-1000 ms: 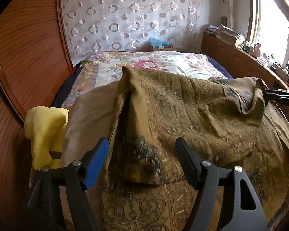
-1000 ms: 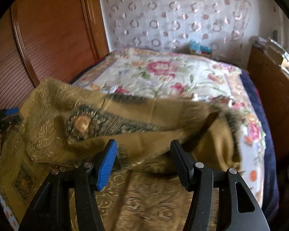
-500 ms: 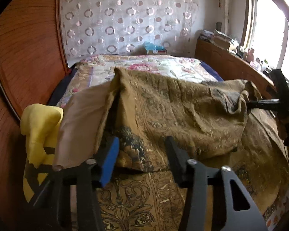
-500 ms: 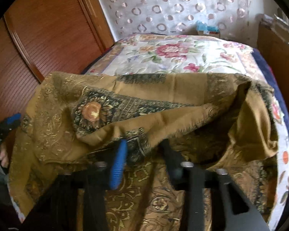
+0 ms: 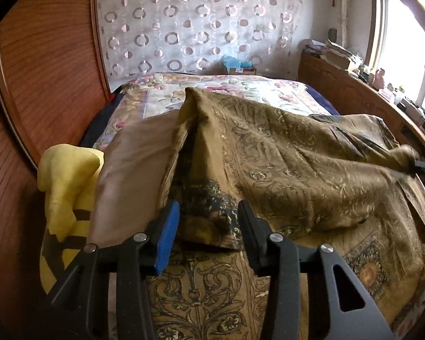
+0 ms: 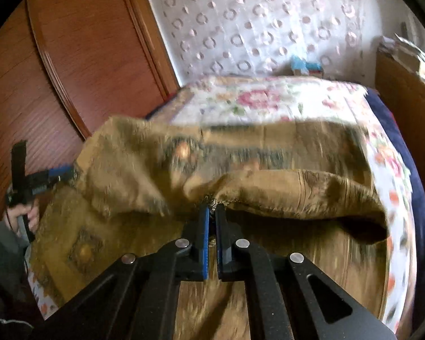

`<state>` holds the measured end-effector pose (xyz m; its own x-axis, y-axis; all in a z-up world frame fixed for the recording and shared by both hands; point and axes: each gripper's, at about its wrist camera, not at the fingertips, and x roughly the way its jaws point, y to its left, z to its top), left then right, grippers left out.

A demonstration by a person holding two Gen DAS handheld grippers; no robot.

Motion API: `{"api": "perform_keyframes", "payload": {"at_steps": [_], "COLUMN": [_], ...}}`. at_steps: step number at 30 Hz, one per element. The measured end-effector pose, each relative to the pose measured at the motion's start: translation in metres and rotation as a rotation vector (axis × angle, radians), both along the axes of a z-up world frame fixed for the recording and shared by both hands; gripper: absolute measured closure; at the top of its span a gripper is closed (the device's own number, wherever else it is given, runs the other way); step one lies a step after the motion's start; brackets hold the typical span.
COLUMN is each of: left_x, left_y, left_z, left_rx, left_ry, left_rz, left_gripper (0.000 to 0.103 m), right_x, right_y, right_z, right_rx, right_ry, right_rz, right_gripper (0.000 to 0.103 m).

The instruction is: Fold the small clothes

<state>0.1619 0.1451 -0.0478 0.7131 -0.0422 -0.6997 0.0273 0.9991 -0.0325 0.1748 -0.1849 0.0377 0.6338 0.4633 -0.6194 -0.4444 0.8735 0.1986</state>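
Your right hand-held gripper (image 6: 212, 212) sits low in the centre of the right wrist view with its two black fingers drawn together, pinching a gathered edge of the olive-gold, scroll-patterned woven cloth (image 6: 269, 187). That view is smeared by motion, so the exact fold it holds is hard to read, but the fabric bunches right at the fingertips and lifts from there toward the right side of the frame.

Your left hand-held gripper (image 5: 208, 226) fills the bottom of the left wrist view. Its jaws are closing, with a dark-patterned corner of the same cloth lying between the blue-faced finger (image 5: 167, 236) and the black one; you can see gaps on both sides, so the pads do not press on it. In the right wrist view this gripper appears at the left edge, with your hand (image 6: 22, 215) wrapped around its grip.

The cloth is spread across the near half of the bed (image 5: 257, 87), over a floral quilt that shows in the upper middle of both views. A yellow fabric piece with dark stripes (image 5: 65, 187) lies at the lower left of the left wrist view, just beside a plain tan panel (image 5: 133, 175) of fabric.
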Motion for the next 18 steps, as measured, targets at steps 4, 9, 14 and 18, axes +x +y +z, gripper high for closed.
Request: {"api": "perform_keyframes", "payload": {"at_steps": [4, 9, 14, 18], "left_x": [0.001, 0.000, -0.001, 0.003], "left_y": [-0.001, -0.008, -0.015, -0.013], "left_z": [0.011, 0.012, 0.011, 0.006], "left_rx": [0.005, 0.024, 0.047, 0.042], "left_ry": [-0.020, -0.030, -0.025, -0.002], "left_rz": [-0.013, -0.046, -0.071, -0.059], "left_gripper": [0.059, 0.059, 0.069, 0.069], "right_x": [-0.010, -0.019, -0.017, -0.005], "right_y": [-0.001, -0.017, -0.032, -0.053], "right_z": [-0.025, -0.019, -0.013, -0.017], "right_rx": [-0.078, -0.112, -0.129, -0.184], "right_ry": [0.079, 0.026, -0.036, -0.048], "right_rz": [-0.009, -0.079, -0.171, -0.239], "right_gripper": [0.096, 0.058, 0.055, 0.055]}}
